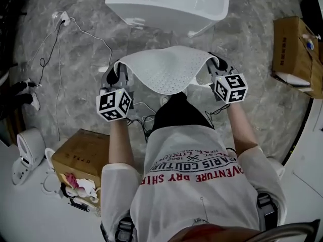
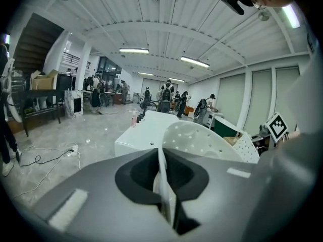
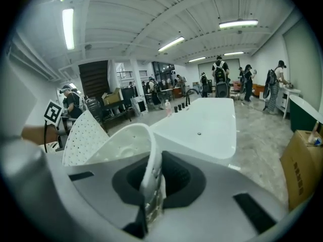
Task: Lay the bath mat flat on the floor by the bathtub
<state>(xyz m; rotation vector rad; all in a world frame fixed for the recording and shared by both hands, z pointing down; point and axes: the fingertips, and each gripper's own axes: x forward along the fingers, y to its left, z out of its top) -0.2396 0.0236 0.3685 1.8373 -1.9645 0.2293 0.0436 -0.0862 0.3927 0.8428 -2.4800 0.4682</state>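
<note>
Both the left gripper (image 1: pixel 117 75) and right gripper (image 1: pixel 218 67) pinch the perforated bath mat (image 1: pixel 169 68) aloft before the bathtub (image 1: pixel 166 1); lowering flat likely comes next.

Person's white shirt (image 1: pixel 202 195), near centre, print upside down: red "VENTURE DRY SHIR", dark "PARIS COUTUR", "1963". Cardboard box (image 1: pixel 83 155), near left: faint print, unreadable.

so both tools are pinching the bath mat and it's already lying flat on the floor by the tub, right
No. The left tool and right tool do pinch the bath mat, but it is not on the floor: the head view shows it held up, sagging between them, short of the bathtub.
</note>
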